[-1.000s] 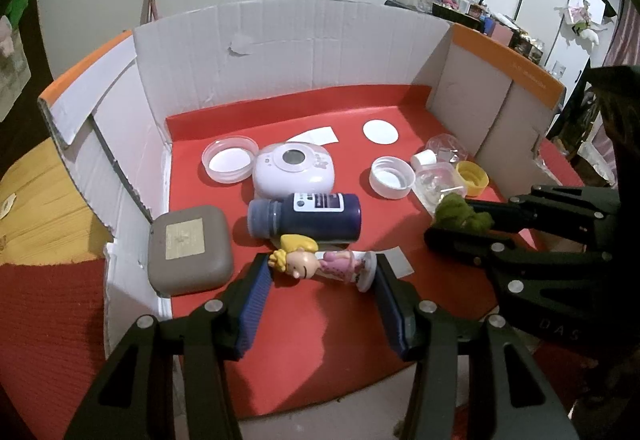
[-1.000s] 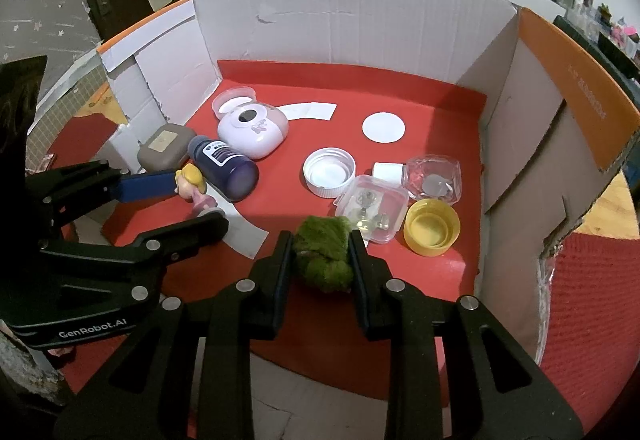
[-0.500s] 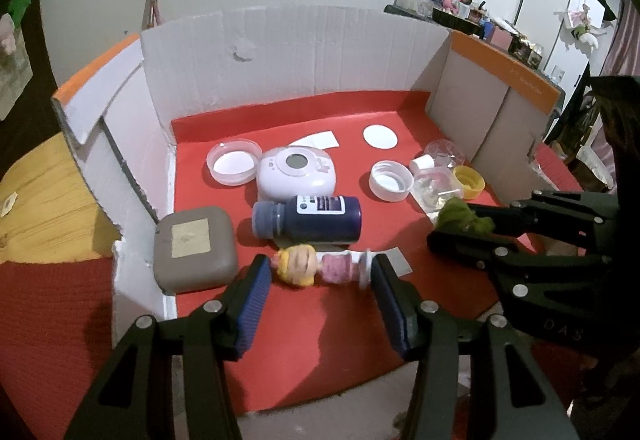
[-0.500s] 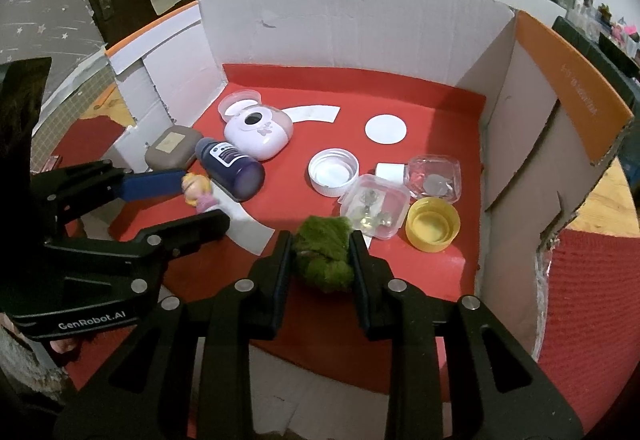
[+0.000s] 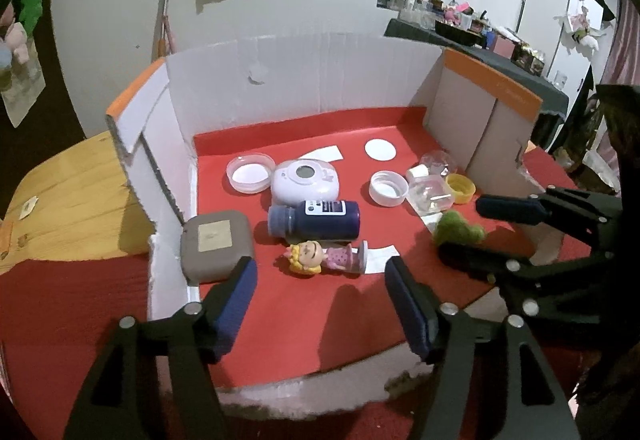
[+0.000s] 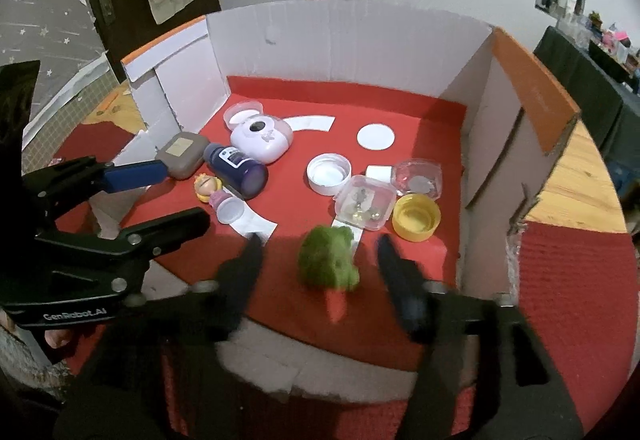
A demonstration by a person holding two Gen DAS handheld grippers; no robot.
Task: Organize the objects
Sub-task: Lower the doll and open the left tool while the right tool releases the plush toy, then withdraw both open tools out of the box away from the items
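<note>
A: What has changed for us in this last second?

B: Both of our grippers have let go. The right gripper (image 6: 318, 254) was closed on the green fuzzy toy (image 6: 327, 261); now its fingers stand wide, blurred by motion, and the toy sits free between them on the red mat (image 6: 424, 128). The left gripper (image 5: 320, 286) was around the small doll (image 5: 325, 257); now it is wide open and drawn back, and the doll lies on its side just ahead of the fingertips.

A: So what does it mean for the organizing?

B: We judge that both things are placed: the doll in the left group, the toy at about 5 o'clock on the mat. Both grippers are free for a next pick.

A: What is around them?

B: Touching the doll at 12 o'clock lies the dark blue bottle (image 5: 314, 219), then the white round device (image 5: 306, 182). At 9 o'clock is the grey square case (image 5: 216, 242). Beyond the toy, at 1 o'clock in the right view, are the clear box (image 6: 365, 203) and the yellow cap (image 6: 416, 217), with the white lid (image 6: 329, 173) near.

A: What stands in the way?

B: The cardboard wall (image 6: 490, 144) is close on the right, and the things are crowded, so a wide gripper may push a neighbour.
</note>
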